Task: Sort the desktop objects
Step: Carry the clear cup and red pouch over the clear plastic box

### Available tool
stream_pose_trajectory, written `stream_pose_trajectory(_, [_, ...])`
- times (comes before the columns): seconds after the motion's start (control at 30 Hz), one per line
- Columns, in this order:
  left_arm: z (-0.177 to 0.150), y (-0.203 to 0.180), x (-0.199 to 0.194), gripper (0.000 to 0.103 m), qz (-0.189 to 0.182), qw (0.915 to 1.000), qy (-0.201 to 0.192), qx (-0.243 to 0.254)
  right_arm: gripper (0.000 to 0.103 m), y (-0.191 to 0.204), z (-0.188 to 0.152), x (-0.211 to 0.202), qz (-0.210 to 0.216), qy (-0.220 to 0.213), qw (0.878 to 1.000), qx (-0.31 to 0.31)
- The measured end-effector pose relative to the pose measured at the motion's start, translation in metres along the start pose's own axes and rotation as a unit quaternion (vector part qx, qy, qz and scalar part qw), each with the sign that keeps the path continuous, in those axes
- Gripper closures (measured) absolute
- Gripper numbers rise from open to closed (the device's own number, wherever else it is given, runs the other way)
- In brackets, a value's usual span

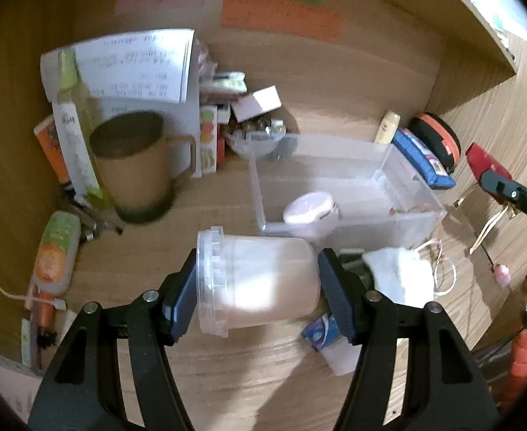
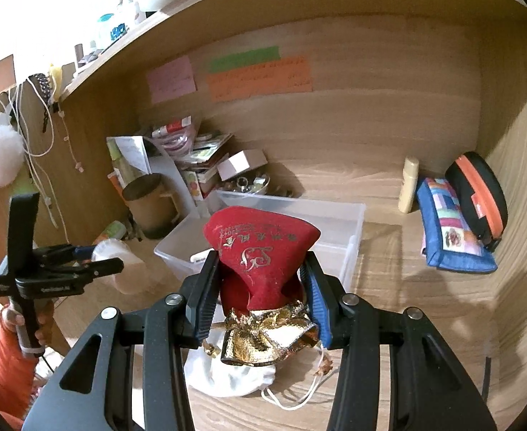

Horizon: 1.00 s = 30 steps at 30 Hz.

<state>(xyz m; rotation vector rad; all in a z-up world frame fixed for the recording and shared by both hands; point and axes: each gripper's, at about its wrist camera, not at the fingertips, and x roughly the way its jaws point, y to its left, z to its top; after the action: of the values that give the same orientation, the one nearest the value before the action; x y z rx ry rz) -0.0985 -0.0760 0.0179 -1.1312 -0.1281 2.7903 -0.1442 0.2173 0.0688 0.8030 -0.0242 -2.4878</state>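
My left gripper [image 1: 258,283] is shut on a clear plastic jar [image 1: 256,283] lying sideways between the fingers, above the wooden desk, just in front of the clear plastic bin [image 1: 400,165]. A small white-lidded jar [image 1: 311,208] lies inside the bin. My right gripper [image 2: 259,287] is shut on a red velvet pouch [image 2: 259,248] with gold trim, held near the bin [image 2: 338,215]. The left gripper and jar also show in the right wrist view [image 2: 116,262]. The right gripper with the red pouch shows in the left wrist view [image 1: 493,176].
A white drawstring bag [image 1: 403,276] and a blue packet [image 1: 320,330] lie on the desk by the bin. A brown mug [image 1: 134,168], bottles, papers and boxes crowd the back left corner. A blue pouch [image 2: 450,230], an orange-black case [image 2: 479,197] and a cream bottle [image 2: 408,185] sit at right.
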Motion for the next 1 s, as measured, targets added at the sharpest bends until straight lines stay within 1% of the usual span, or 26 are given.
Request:
stream_pose_trajectory(0.13, [0.014,-0.005,-0.006,0.040,-0.009,0.9999,-0.007,0.003,0.062,-0.001,0.006,0.001,-0.005,-0.004,1.000,-0.005])
stream_pose_trajectory(0.47, [0.044,-0.012,-0.008,0.040,-0.022,0.9997,-0.009,0.009,0.062,-0.008,0.020,0.015,-0.009,-0.004,1.000,-0.005])
stream_pose_trajectory(0.57, [0.050,-0.016,-0.008,0.040,-0.016,0.9997,-0.010,0.016,0.062,-0.012,0.023,0.022,-0.003,-0.002,1.000,-0.002])
stream_pose_trajectory(0.77, [0.063,-0.019,0.000,0.040,-0.019,0.9996,-0.008,0.017,0.062,-0.018,0.031,0.040,0.003,0.005,1.000,0.000])
stream_pose_trajectory(1.0, [0.077,-0.024,0.018,0.040,-0.018,0.9996,-0.003,0.021,0.062,-0.024,0.037,0.062,0.004,0.023,1.000,-0.009])
